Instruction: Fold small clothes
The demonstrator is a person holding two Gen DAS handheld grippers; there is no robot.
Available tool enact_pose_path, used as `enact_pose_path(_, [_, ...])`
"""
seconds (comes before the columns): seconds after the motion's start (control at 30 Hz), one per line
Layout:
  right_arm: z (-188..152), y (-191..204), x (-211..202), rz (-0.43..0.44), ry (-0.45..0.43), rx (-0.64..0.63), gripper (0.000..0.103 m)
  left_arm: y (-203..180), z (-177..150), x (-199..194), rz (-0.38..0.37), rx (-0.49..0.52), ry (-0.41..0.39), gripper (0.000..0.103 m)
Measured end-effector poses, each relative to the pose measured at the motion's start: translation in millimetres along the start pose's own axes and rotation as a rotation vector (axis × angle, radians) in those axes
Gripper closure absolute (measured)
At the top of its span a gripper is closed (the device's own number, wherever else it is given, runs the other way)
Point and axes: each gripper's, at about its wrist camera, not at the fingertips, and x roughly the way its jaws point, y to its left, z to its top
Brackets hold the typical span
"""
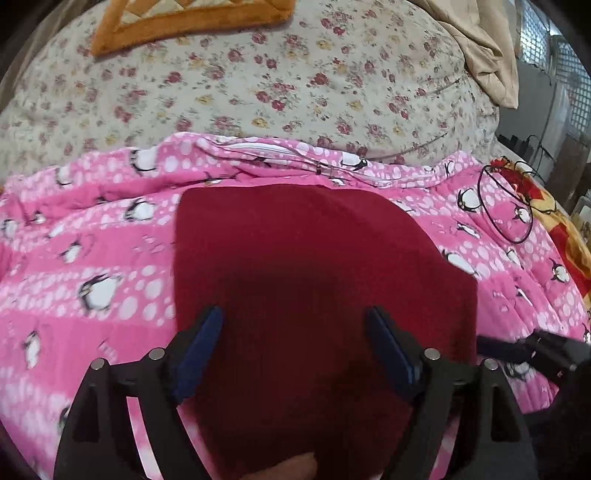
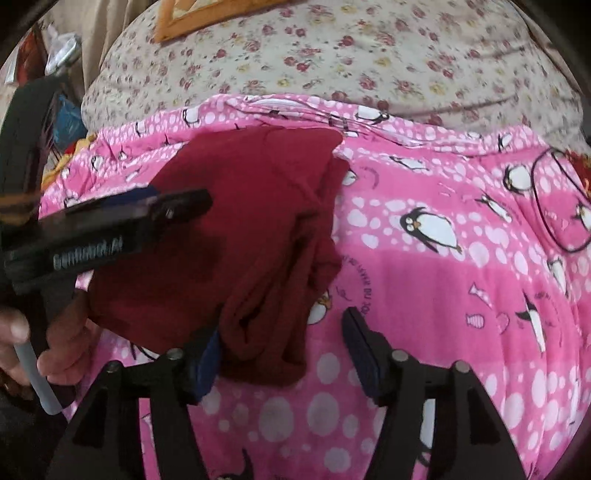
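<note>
From the left wrist camera, the left gripper (image 1: 295,321), black-framed with blue pads, hangs with its jaws spread wide over a dark red knitted garment (image 1: 314,258). The cloth lies under and between the two fingers, but neither pad presses on it. The garment lies flat on a pink blanket printed with penguins and white dots (image 1: 92,258), its far edge squared off toward a white zip line in the blanket. Beyond the blanket lies a cream floral bed sheet (image 1: 258,81) with an orange-bordered quilted mat (image 1: 184,22) on it. A thin dark loop of cord (image 1: 506,206) rests on the blanket at the right, near a red and yellow patterned cloth (image 1: 554,221). The tip of the right gripper (image 1: 524,349) enters at the right edge, just beside the garment's border.

From the right wrist camera, the right gripper (image 2: 284,336) also stands wide apart. The bunched near corner of the dark red garment (image 2: 240,229) sits between its fingers, close against the left pad and well clear of the right one, so nothing is clamped. The left gripper (image 2: 173,203) reaches in from the left above the garment, carried by a hand (image 2: 48,339); its opening cannot be read from this side. The garment shows rumpled folds along its right edge on the pink blanket (image 2: 443,295), with the floral sheet (image 2: 332,48) behind.
</note>
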Motion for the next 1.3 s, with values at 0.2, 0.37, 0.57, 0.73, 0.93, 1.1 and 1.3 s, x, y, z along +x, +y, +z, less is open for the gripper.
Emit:
enact_pose_path(0.2, [-23, 17, -66, -0.103, -0.145, -0.024, 0.039, -26, -43, -56, 0.138, -0.024, 0.008, 0.042])
enact_pose_path(0.37, [-51, 14, -106, -0.184, -0.17, 0.016, 0.039, -37, -76, -84, 0.12, -0.073, 0.039, 0.042])
enact_pose_path(0.57, [-69, 6, -127, -0.188, -0.16, 0.05, 0.039, -42, -84, -103, 0.119, -0.104, 0.026, 0.041])
enact_pose_path(0.73, [-72, 12, -133, -0.196, -0.174, 0.02, 0.039, -46, -87, -109, 0.122, -0.102, 0.025, 0.041])
enact_pose_path(0.93, [-68, 17, -136, -0.192, -0.182, 0.014, 0.039, -50, -89, -111, 0.12, -0.102, 0.024, 0.041])
enact_pose_path(1.1, [-67, 18, -136, -0.189, -0.185, 0.014, 0.039, -49, -89, -111, 0.116, -0.109, 0.023, 0.041])
enact_pose_path(1.3, [-66, 20, -137, -0.187, -0.187, 0.014, 0.039, -50, -89, -111, 0.117, -0.108, 0.026, 0.041])
